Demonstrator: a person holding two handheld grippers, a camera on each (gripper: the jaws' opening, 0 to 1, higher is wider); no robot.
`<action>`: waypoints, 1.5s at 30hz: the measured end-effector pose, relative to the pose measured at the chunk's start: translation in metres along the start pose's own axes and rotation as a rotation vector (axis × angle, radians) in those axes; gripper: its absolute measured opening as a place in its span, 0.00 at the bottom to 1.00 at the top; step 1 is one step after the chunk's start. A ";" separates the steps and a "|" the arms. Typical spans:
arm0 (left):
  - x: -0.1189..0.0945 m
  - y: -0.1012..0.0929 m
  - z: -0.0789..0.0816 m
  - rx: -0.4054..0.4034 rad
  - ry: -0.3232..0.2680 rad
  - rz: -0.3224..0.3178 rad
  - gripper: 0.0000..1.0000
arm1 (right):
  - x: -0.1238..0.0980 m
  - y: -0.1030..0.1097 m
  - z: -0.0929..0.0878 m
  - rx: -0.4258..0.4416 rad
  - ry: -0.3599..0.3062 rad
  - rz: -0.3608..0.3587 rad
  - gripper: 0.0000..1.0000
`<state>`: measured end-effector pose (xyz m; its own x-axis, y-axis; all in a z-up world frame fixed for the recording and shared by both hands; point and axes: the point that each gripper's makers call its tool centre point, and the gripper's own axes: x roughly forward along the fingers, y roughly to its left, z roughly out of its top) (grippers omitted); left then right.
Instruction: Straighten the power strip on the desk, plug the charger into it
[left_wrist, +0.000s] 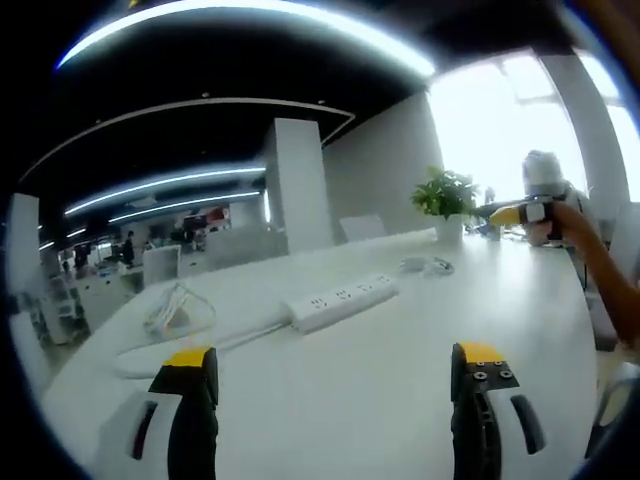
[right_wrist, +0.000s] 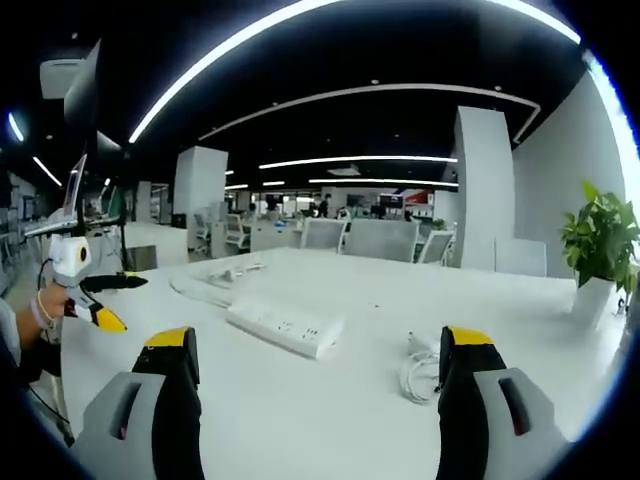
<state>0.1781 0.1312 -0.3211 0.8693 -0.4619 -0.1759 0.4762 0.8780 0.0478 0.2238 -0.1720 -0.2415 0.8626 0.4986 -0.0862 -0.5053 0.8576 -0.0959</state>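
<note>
A white power strip (left_wrist: 340, 300) lies slanted on the white desk (left_wrist: 400, 400), its cable (left_wrist: 200, 348) trailing left. In the right gripper view the strip (right_wrist: 285, 325) sits just ahead, between my jaws. A white charger with a coiled cord (right_wrist: 420, 368) rests to its right, close to the right jaw; in the left gripper view the charger (left_wrist: 425, 265) lies beyond the strip. My left gripper (left_wrist: 335, 365) is open, short of the strip, holding nothing. My right gripper (right_wrist: 318, 345) is open and holds nothing.
A potted plant (left_wrist: 445, 195) stands at the desk's far end, also seen as the plant (right_wrist: 600, 235). A loose coil of cable (left_wrist: 175, 312) lies left of the strip. A hand holds the other gripper (left_wrist: 510, 214) at right and the left one (right_wrist: 108, 300) at left.
</note>
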 end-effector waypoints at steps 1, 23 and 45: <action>0.000 -0.001 -0.001 -0.002 0.002 -0.002 0.99 | 0.001 -0.001 0.002 0.007 -0.004 0.003 1.00; -0.006 -0.011 -0.018 -0.073 0.033 -0.025 0.99 | 0.036 -0.059 0.011 0.021 -0.063 -0.088 0.98; -0.014 -0.011 -0.029 -0.084 0.033 -0.001 0.99 | 0.082 -0.118 0.001 -0.038 -0.114 -0.197 0.99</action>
<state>0.1566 0.1320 -0.3475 0.8634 -0.4594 -0.2087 0.4628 0.8858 -0.0350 0.3541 -0.2325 -0.2367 0.9408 0.3352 0.0501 -0.3260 0.9353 -0.1377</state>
